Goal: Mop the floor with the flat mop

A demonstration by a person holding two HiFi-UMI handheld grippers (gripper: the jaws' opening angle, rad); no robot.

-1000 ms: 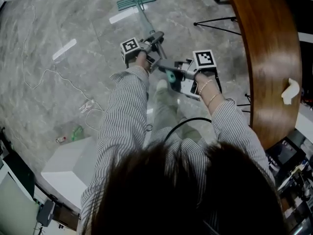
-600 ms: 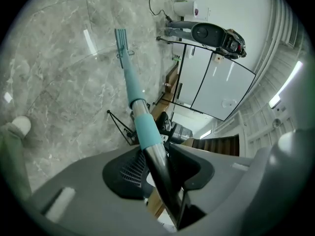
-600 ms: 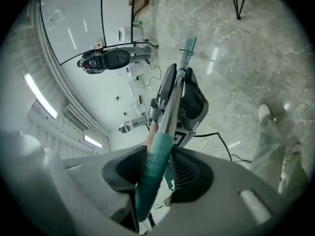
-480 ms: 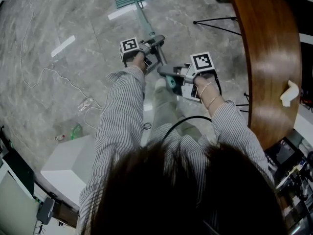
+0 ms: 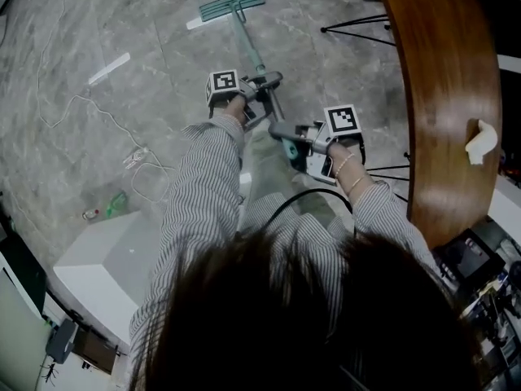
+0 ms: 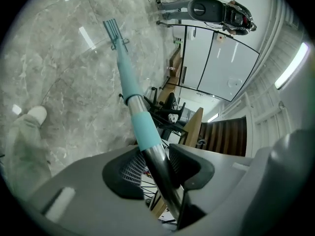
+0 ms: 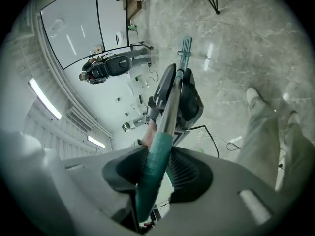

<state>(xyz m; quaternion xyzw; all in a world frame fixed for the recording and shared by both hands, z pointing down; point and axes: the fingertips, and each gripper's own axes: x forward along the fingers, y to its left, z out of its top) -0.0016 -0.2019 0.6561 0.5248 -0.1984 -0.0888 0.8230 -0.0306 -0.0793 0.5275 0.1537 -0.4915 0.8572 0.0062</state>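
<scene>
The left hand-held gripper [image 5: 267, 80] is clamped on the bare metal stretch of the pole [image 6: 130, 85] of a teal flat mop with a silver metal handle. In the left gripper view both ribbed dark pads press against the pole from either side, just below its light teal sleeve. The right hand-held gripper [image 5: 283, 130] is shut tight on the darker teal grip at the pole's upper end. The right gripper view shows that grip wedged between the two pads, with the pole running away from them towards the left hand-held gripper.

The two grippers sit near each other on the same pole, the left one lower down it and the right one nearer the person's body. Both lie to the left of a curved brown wooden surface [image 5: 448, 72]. From the left hand-held gripper the pole slants forward and down to the flat teal mop head [image 5: 232, 5]. The head rests flat on the grey marbled floor [image 5: 122, 23], well apart from the wooden surface and far ahead of both grippers.
</scene>
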